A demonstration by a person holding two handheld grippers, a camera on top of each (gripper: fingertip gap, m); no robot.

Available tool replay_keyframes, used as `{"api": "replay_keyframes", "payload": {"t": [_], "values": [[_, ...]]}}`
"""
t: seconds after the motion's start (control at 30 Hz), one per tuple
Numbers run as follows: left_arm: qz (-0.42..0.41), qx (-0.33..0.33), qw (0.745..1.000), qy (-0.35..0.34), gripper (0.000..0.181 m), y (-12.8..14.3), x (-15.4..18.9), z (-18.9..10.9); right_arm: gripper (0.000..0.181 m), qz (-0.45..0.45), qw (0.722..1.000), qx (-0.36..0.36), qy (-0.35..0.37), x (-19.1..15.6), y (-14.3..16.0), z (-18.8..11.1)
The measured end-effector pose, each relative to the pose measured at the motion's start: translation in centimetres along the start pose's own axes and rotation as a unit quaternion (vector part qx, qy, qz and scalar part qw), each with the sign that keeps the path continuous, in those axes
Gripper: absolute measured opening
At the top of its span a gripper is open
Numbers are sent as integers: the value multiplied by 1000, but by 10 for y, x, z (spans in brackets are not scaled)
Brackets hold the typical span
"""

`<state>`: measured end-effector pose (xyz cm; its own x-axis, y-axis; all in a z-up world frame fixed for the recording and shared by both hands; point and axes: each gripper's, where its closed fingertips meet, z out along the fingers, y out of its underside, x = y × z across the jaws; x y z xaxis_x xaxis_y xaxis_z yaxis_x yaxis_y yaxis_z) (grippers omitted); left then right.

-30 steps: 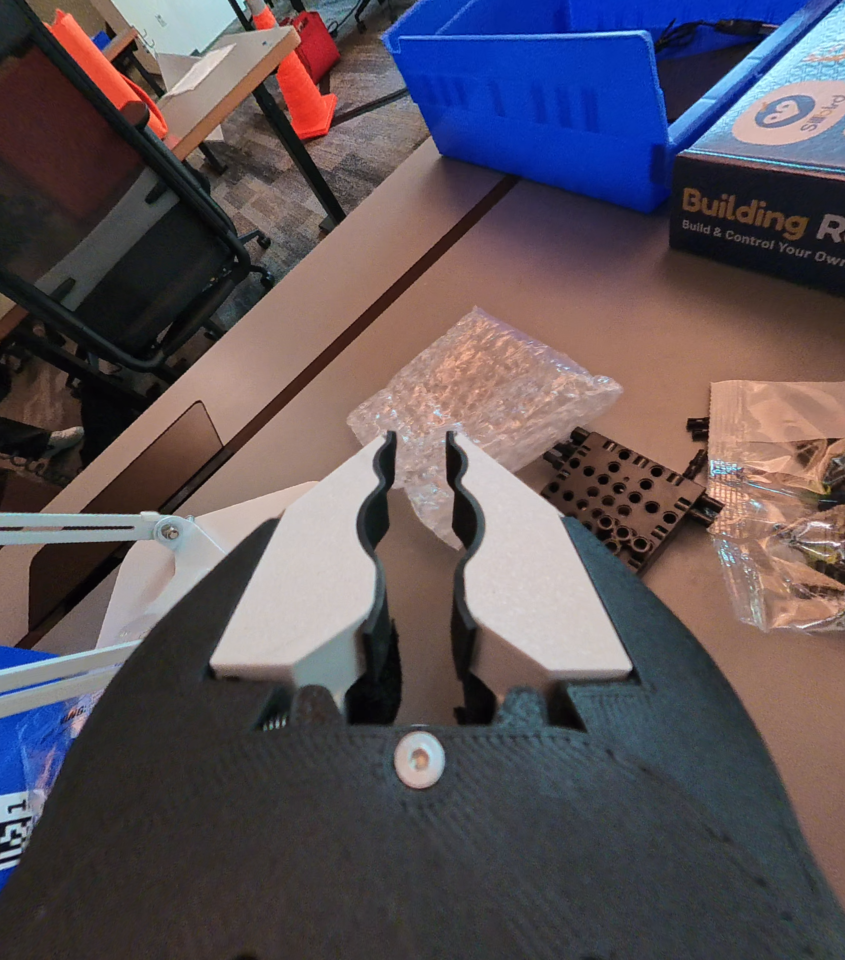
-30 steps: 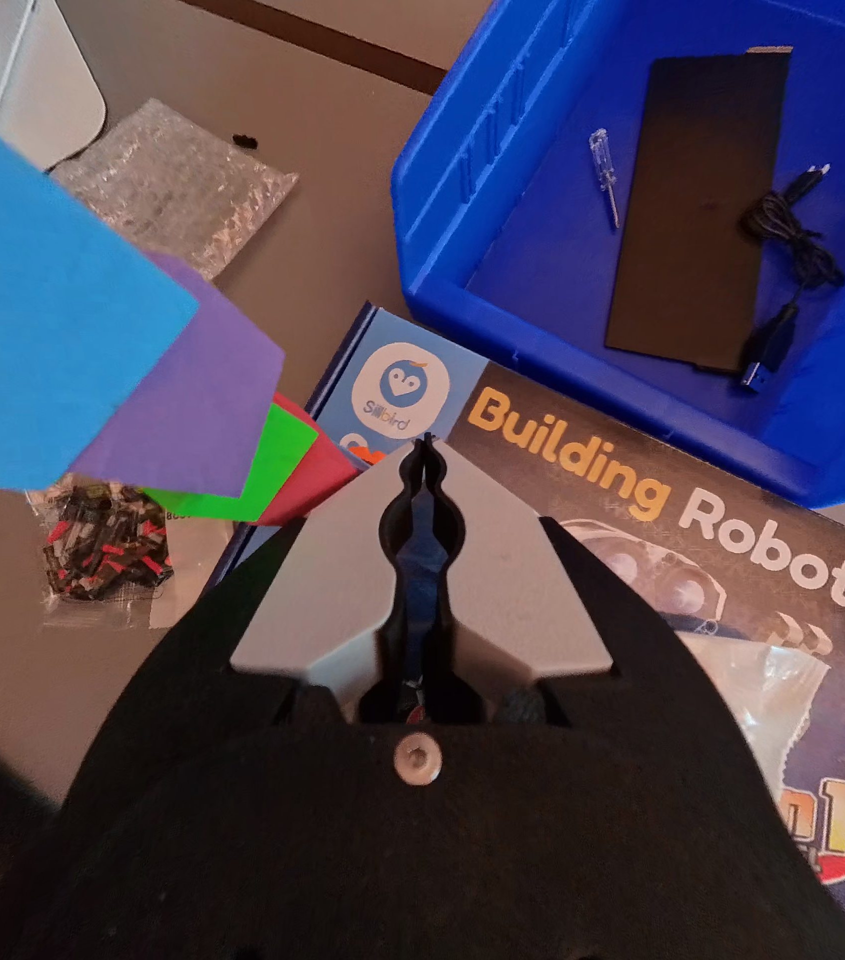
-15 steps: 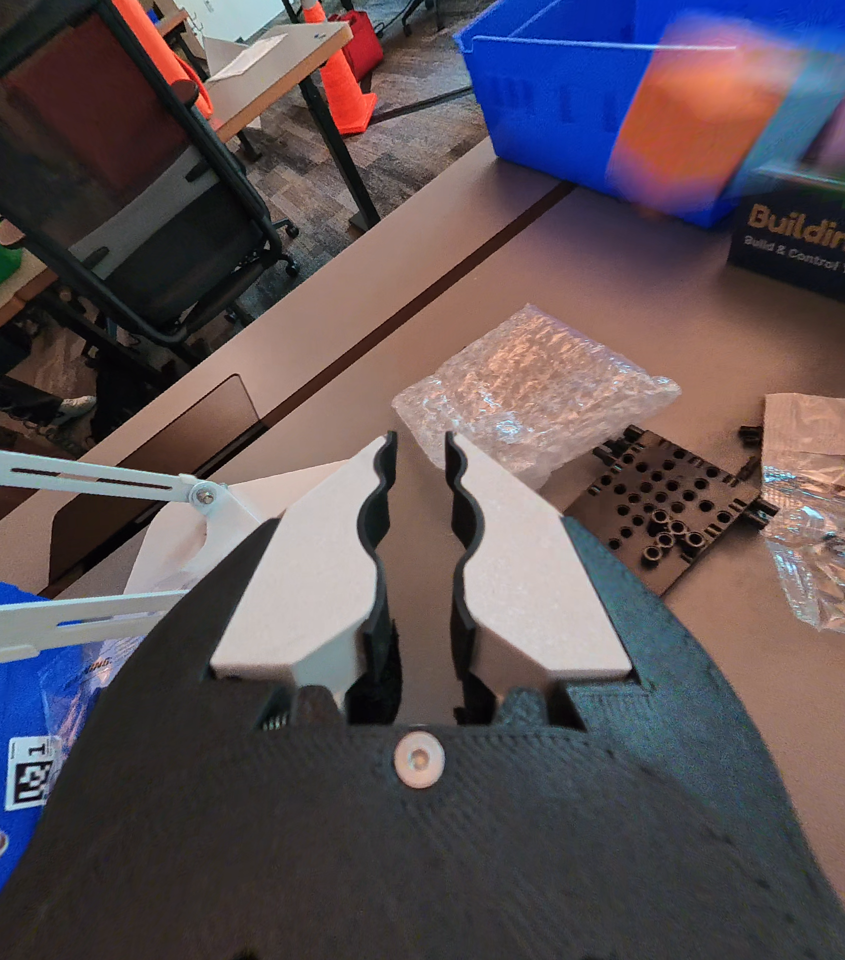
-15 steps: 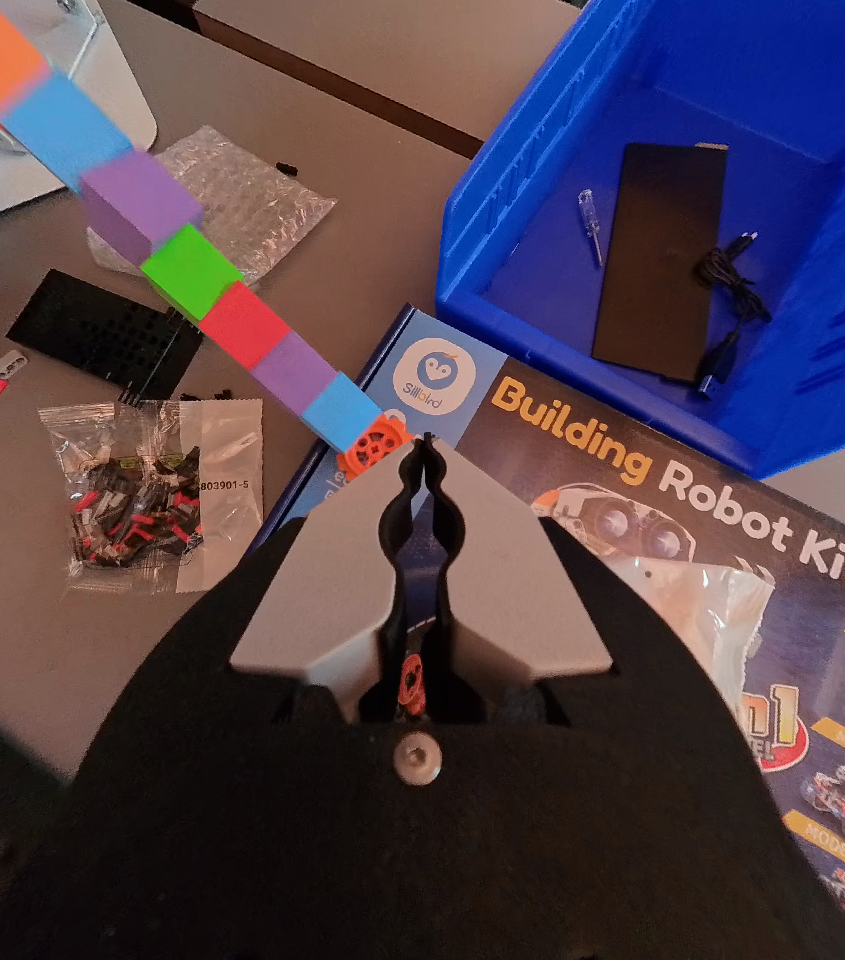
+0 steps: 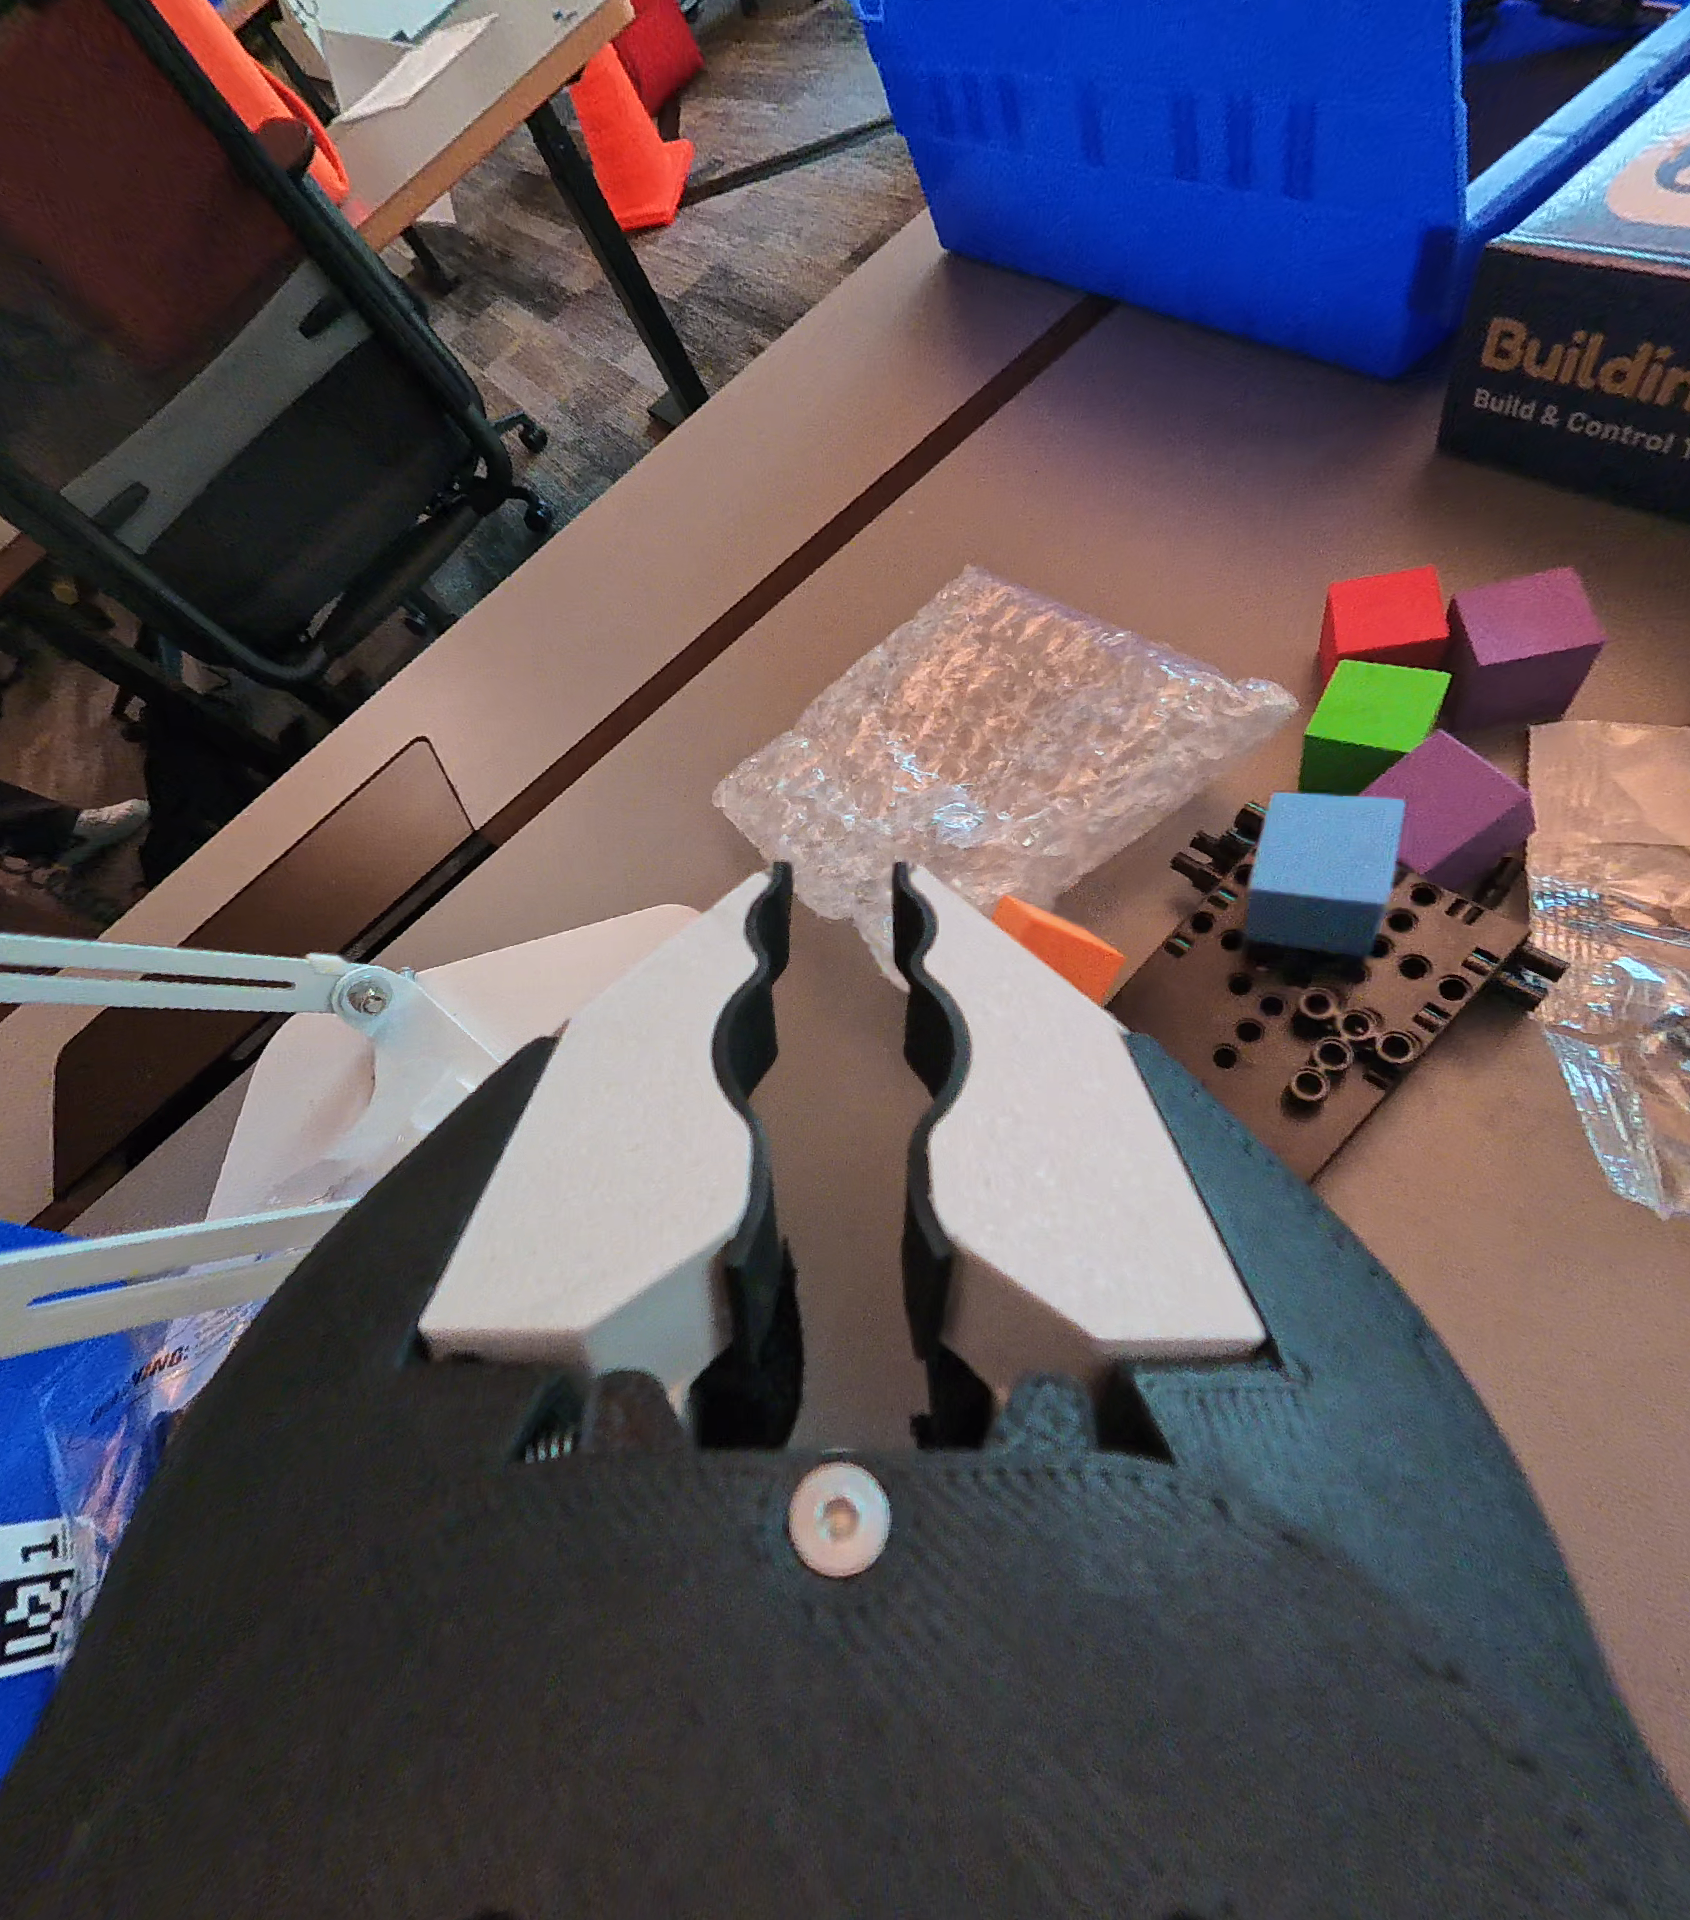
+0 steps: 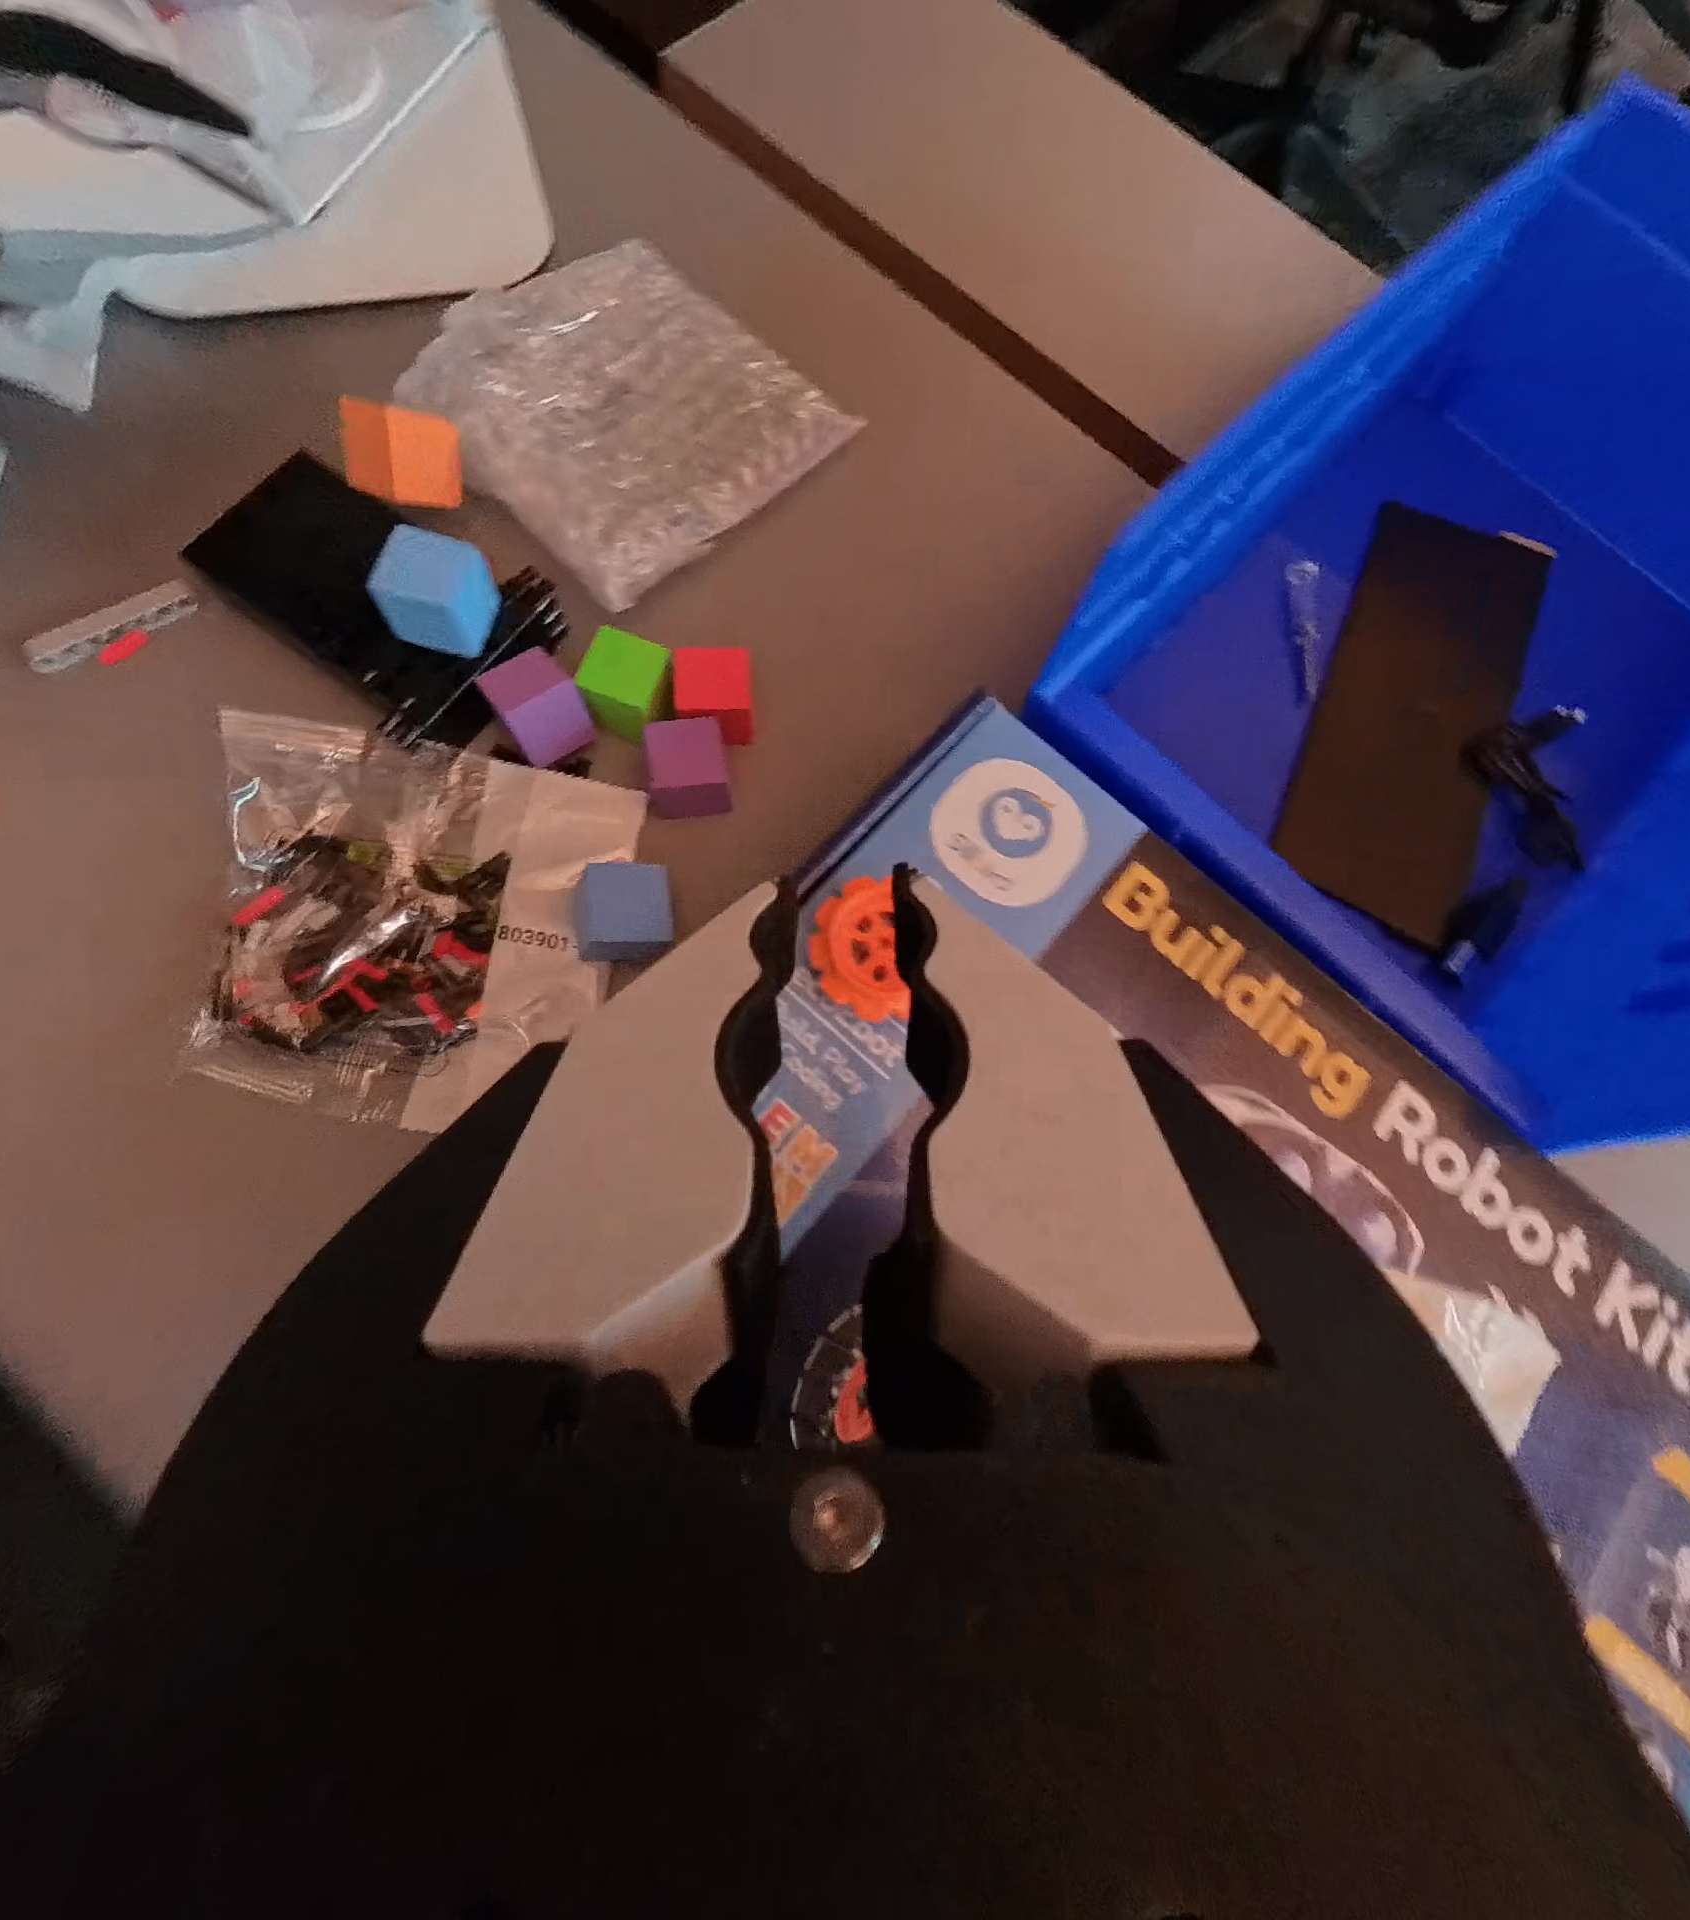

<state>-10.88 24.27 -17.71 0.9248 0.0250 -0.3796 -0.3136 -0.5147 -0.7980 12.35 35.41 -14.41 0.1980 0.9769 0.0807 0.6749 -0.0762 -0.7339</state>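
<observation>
Cluttered table (image 5: 1443,1403), both parted grippers (image 5: 841,904) (image 6: 846,894) empty, orange cube (image 5: 1059,951) half hidden.

Matt grey tabletop (image 5: 1111,488), smooth. Crinkled, glossy bubble wrap (image 5: 986,727). Matt foam-like cubes: red cube (image 5: 1381,613), green cube (image 5: 1371,717), light-blue cube (image 5: 1324,868). Matt black perforated plastic plate (image 5: 1340,1018). Shiny clear plastic parts bag (image 6: 373,914). Glossy printed cardboard kit box (image 6: 1340,1122). Smooth blue plastic bin (image 6: 1599,520). Orange plastic gear (image 6: 856,935).
</observation>
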Motion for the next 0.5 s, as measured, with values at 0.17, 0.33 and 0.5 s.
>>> {"api": "replay_keyframes", "payload": {"t": [0.17,0.33,0.5], "values": [[13,-6,1000,4,18,1,5,1,30,-68,995,-65,-35,-34,-4,42],[20,-14,999,21,18,5,10,2,43,-114,978,-169,-49,-53,7,88],[28,-14,999,26,18,3,14,1,33,-110,965,-235,-42,-56,22,123]]}}
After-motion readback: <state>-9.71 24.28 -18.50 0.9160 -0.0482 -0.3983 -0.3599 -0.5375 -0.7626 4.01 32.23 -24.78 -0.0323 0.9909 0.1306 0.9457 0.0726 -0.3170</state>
